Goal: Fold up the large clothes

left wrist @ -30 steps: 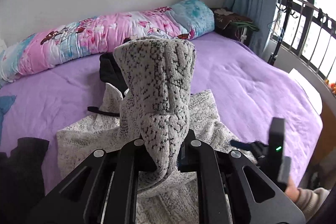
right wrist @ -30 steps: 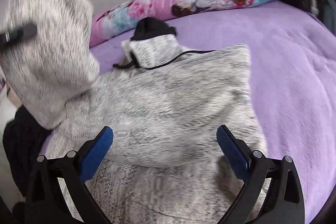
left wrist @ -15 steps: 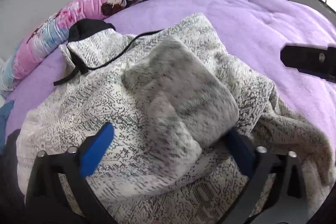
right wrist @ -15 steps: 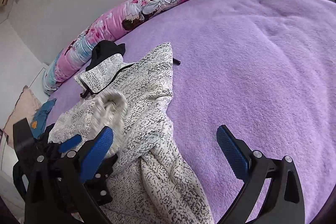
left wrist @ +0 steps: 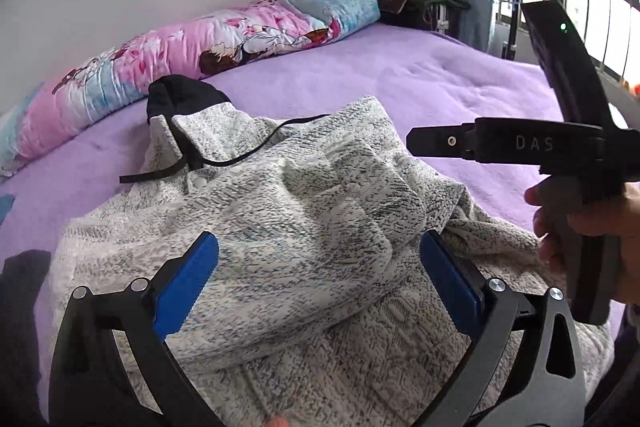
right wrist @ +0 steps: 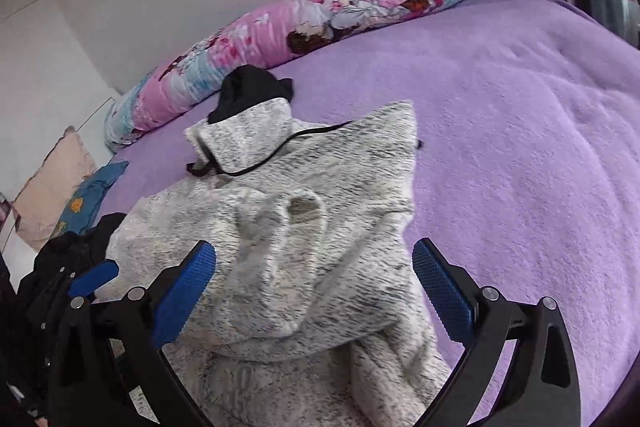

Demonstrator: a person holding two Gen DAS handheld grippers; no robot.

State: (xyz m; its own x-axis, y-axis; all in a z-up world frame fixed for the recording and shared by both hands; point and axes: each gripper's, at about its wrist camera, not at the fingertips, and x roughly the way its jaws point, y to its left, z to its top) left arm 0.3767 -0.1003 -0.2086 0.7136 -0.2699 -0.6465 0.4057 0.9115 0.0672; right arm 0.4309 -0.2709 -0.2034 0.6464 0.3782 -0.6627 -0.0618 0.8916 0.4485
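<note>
The gray hoodie (left wrist: pixel 304 211) lies on the purple bed (left wrist: pixel 460 75), one sleeve (right wrist: pixel 280 267) folded over its middle. The left gripper (left wrist: pixel 320 279) has just let go and stands wide open over the sleeve. The right gripper (right wrist: pixel 314 283) is wide open too, holding nothing.

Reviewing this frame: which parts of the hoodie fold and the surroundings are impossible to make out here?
- Grey hoodie hem: both views, cut off at the bottom edge behind the gripper frames.
- Sleeve cuff: right wrist view, blurred.
- Second sleeve: buried under folds, cannot be traced in either view.
- Dark garment: right wrist view, hidden partly by the left gripper; type unclear.
</note>
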